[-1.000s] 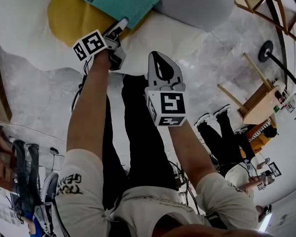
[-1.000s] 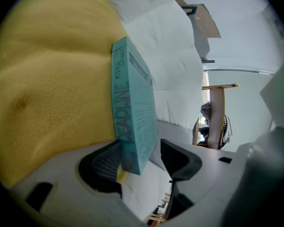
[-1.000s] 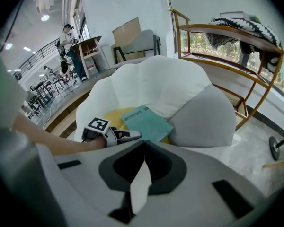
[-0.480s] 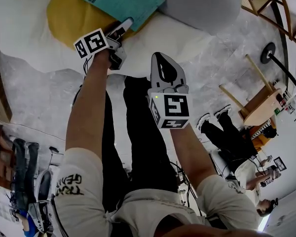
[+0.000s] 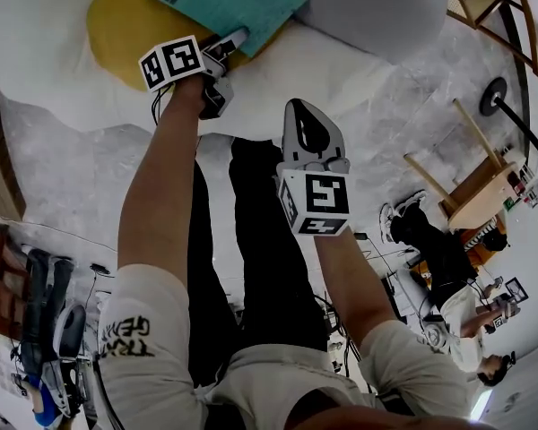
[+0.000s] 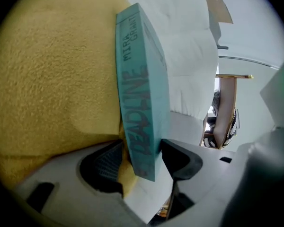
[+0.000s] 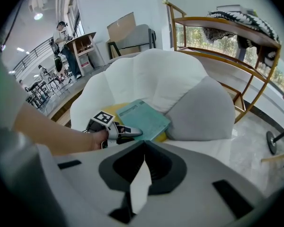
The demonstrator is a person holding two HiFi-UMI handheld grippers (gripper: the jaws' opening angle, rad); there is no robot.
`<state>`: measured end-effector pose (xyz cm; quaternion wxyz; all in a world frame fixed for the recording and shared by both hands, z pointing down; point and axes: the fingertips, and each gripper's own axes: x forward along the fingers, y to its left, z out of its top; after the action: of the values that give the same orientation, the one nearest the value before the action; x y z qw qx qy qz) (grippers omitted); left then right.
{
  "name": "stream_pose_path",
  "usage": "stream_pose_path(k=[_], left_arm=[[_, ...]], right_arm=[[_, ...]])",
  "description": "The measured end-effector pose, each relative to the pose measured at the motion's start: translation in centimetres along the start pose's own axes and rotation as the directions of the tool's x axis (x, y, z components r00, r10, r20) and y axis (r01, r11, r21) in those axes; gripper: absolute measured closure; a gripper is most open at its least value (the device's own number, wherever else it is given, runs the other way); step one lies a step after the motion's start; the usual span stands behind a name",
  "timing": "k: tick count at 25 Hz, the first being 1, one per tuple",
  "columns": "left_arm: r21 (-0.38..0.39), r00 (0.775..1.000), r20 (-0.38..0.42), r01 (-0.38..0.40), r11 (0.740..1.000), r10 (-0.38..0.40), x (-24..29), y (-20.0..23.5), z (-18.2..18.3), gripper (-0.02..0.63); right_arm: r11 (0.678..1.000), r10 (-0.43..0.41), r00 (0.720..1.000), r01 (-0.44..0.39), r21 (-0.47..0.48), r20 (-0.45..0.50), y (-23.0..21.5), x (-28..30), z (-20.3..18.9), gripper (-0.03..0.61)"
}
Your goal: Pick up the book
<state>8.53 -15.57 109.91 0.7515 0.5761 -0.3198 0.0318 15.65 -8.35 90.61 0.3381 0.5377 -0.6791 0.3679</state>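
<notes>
Your left gripper's (image 6: 142,150) jaws had just been closing around the thin teal book (image 6: 139,93), not squeezing yet, so you almost had it; your right gripper (image 7: 143,144) was shut and empty.

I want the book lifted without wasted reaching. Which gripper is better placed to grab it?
Left. The left gripper has a corner of the book between its jaws, which have just been closing. The right gripper is shut and hangs short of the book.

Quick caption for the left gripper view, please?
Left claw, jaws just closing, straddles the teal book on the yellow cushion.
</notes>
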Motion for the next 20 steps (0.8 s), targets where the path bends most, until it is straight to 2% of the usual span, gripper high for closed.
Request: stream_pose_path(k=[3,8,15,20], left_arm=[[0.005,1.0,-0.01,-0.006,1.0,0.006,0.1,-0.2,-0.1,0.379],[-0.011,1.0,0.0,0.021,1.0,-0.021,-1.0,-0.6,-0.3,0.396],[-0.059,0.989,0.043,0.144,0.988,-0.142,-2.3,-3.9,-0.4,0.417],[-0.07,0.987,0.05,0.158,0.985,-0.155,-5.1,-5.9,0.1,0.43]], right_arm=[[1.0,-0.006,1.0,0.006,0.01,0.002,-0.4,-0.1,-0.1,0.551],[0.999,-0.027,0.999,0.027,0.022,0.02,-0.7,-0.8,0.0,0.551],[0.997,-0.062,0.997,0.059,0.057,0.043,-1.0,-1.7,1.1,0.551],[0.996,-0.065,0.995,0.06,0.071,0.069,0.5,-2.9,3.4,0.551]])
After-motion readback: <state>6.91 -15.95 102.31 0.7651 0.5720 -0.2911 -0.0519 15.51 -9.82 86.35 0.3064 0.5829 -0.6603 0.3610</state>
